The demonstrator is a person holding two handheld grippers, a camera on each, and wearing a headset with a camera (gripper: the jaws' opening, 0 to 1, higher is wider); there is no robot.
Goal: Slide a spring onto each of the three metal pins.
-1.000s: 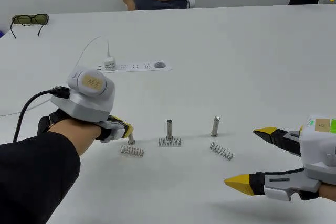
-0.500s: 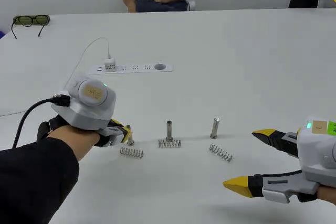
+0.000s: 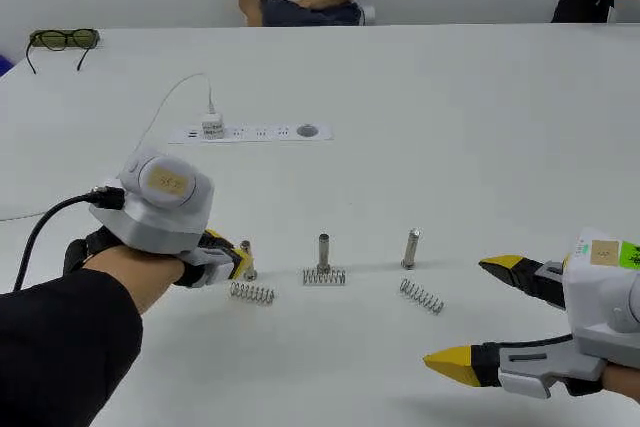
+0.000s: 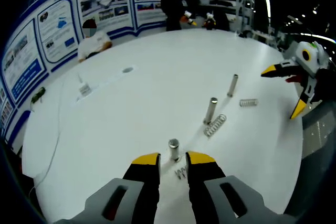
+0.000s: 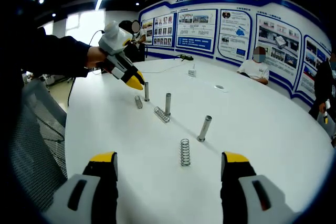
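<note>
Left hand-held gripper [image 4: 173, 160], jaws parted — pin [image 4: 174, 149] at tips

White table [image 3: 450, 97], blue-trimmed poster wall [image 5: 236, 24]

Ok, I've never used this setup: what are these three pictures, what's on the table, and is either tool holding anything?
A person holds a two-fingered gripper in each hand; there is no robot arm. The head view looks down from their headset; each round picture comes from a camera on one gripper. On the white table stand the left pin, middle pin and right pin, with the left spring, middle spring and right spring lying loose at their feet. The left gripper has its fingers slightly apart either side of the left pin; the right gripper is wide open. Neither seems to hold anything.
</note>
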